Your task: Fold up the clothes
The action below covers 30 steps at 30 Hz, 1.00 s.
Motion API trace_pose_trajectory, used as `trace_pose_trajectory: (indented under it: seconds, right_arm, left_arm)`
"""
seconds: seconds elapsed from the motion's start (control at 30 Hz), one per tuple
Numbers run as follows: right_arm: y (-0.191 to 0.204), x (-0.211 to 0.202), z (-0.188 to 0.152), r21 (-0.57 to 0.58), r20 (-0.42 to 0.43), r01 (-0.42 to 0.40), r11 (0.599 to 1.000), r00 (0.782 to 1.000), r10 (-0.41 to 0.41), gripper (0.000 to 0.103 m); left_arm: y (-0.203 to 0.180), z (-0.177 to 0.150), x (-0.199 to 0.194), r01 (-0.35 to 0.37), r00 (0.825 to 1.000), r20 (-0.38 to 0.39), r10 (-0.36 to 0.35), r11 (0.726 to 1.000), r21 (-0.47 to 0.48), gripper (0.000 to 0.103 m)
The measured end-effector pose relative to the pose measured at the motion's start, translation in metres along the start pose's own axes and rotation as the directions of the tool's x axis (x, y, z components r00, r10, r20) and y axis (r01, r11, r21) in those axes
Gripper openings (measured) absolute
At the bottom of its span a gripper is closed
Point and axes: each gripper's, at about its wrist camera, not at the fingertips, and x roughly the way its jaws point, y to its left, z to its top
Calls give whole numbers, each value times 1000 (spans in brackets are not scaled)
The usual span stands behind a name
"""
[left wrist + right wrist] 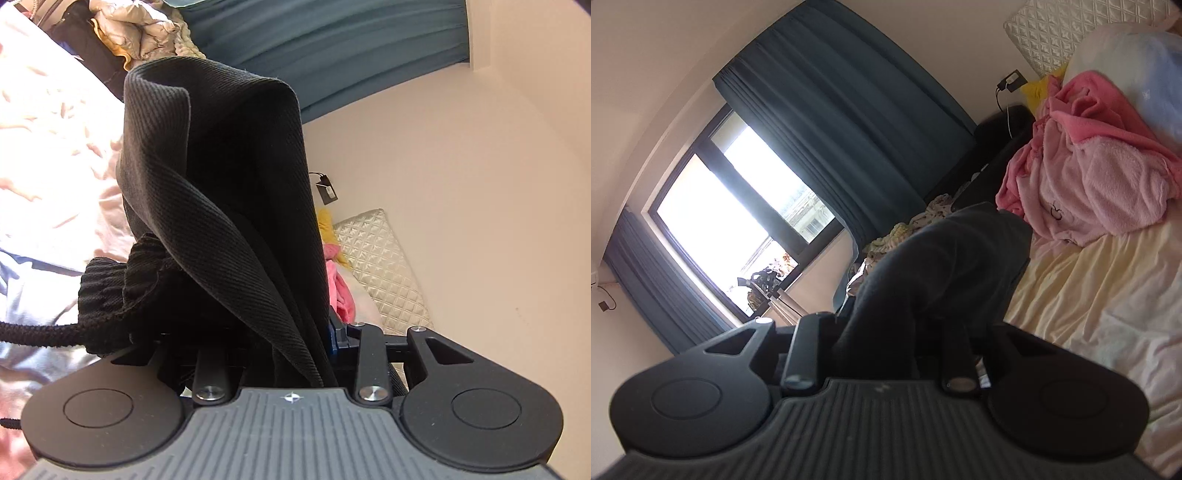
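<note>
A black twill garment (229,177) with a ribbed waistband (110,288) and a black drawcord (33,328) fills the left wrist view. It rises out of my left gripper (291,343), which is shut on it; the fingertips are hidden by cloth. In the right wrist view the same black garment (934,266) bunches up out of my right gripper (882,343), which is shut on it, lifted above the bed. The right fingertips are also covered.
A bed with a pale yellow sheet (1100,295) lies at the right. Pink fleece clothes (1100,177) are heaped near a quilted headboard (1071,26). Teal curtains (842,122) frame a window (713,225). A pink patterned cover (48,147) and piled clothes (136,29) lie left.
</note>
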Motion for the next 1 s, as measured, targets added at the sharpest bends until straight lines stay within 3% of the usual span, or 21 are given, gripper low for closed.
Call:
trace_pose_trajectory:
  seconds: [0.07, 0.23, 0.3, 0.43, 0.53, 0.6, 0.73, 0.83, 0.87, 0.9, 0.93, 1.0]
  right_arm:
    - [-19, 4, 23, -12, 19, 25, 1000, 1000, -25, 27]
    - [-84, 28, 52, -20, 37, 99, 995, 995, -98, 27]
    - [-120, 39, 49, -10, 43, 125, 992, 991, -125, 27]
    - [-191, 56, 23, 22, -1, 207, 978, 978, -207, 27]
    - [-231, 64, -14, 13, -98, 297, 955, 951, -294, 27]
    - [-251, 63, -40, 23, -152, 328, 944, 935, -321, 29]
    - [-267, 52, -76, 50, -147, 332, 942, 935, -322, 32]
    - [-265, 54, -80, 39, -143, 350, 936, 929, -341, 36]
    - [-265, 54, -78, 55, -152, 360, 931, 925, -348, 38]
    - [-264, 54, -75, 74, -166, 369, 927, 921, -353, 42]
    - [-263, 53, -72, 93, -178, 378, 921, 917, -358, 45]
    - [-256, 47, -64, 135, -196, 403, 905, 906, -375, 61]
  left_arm:
    - [5, 14, 59, 14, 1000, -19, -14, 1000, 1, 38]
    - [16, 5, 168, 30, 997, -75, -27, 999, 42, 38]
    - [37, -3, 204, 48, 993, -108, -40, 997, 68, 38]
    - [87, -17, 255, 8, 985, -174, 13, 993, 121, 38]
    - [120, -17, 272, 62, 974, -224, -35, 991, 116, 39]
    - [136, -12, 280, 91, 965, -255, -60, 990, 112, 45]
    - [162, -10, 278, 122, 952, -291, -98, 990, 67, 57]
    - [170, 0, 275, 141, 932, -340, -128, 990, 15, 84]
    - [173, 6, 275, 167, 903, -397, -165, 985, -31, 100]
    - [176, 10, 272, 158, 890, -425, -168, 986, -58, 103]
    - [176, 15, 267, 127, 890, -435, -133, 991, -42, 103]
    - [173, 28, 251, 68, 899, -435, -53, 998, 19, 103]
